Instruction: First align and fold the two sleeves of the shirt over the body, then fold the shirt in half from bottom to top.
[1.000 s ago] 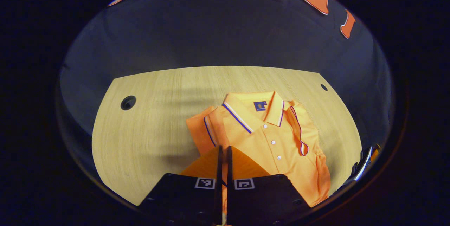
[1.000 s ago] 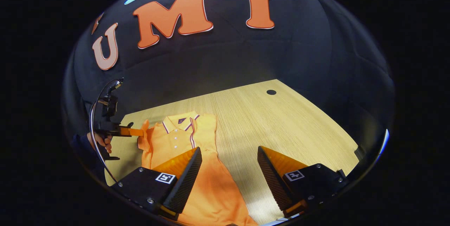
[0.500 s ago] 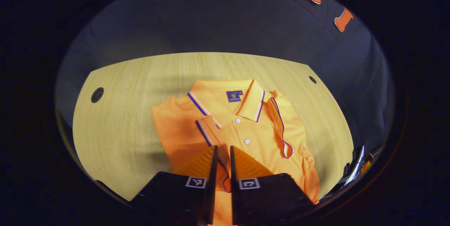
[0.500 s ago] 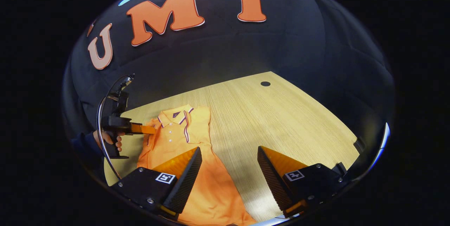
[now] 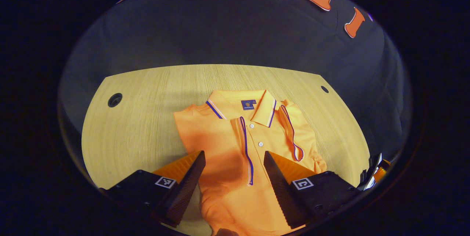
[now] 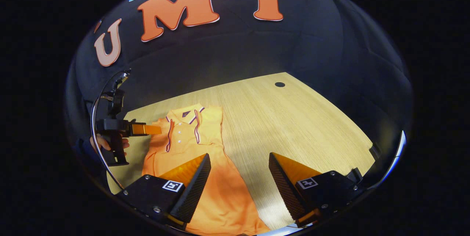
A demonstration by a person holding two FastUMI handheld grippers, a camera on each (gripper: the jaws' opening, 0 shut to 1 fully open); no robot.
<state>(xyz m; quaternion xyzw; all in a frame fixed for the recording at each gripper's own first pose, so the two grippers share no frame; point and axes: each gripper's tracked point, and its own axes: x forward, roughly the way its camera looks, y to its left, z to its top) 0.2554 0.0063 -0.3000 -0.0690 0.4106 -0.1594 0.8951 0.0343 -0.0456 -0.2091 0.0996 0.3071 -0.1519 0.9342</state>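
An orange polo shirt (image 5: 242, 155) lies flat on the wooden table (image 5: 139, 118), collar toward the far side, both striped sleeves folded in over the body. In the left gripper view my left gripper (image 5: 233, 177) hangs open just above the shirt's left-hand sleeve, nothing between its fingers. In the right gripper view the shirt (image 6: 183, 144) lies at the left, its lower part running under my open right gripper (image 6: 238, 181), which holds nothing. The left gripper (image 6: 147, 129), held by a hand (image 6: 101, 143), shows farther off at the shirt's left shoulder.
Round cable holes (image 5: 115, 100) (image 5: 324, 89) sit in the table's far corners; one hole (image 6: 279, 84) shows in the right gripper view. Bare wood (image 6: 293, 126) stretches to the right of the shirt. The right gripper's edge (image 5: 374, 171) peeks in low right in the left gripper view.
My left gripper carried the sleeve over the shirt's body, then opened and let it go; the sleeve now lies flat. The right gripper stayed open and barely moved.
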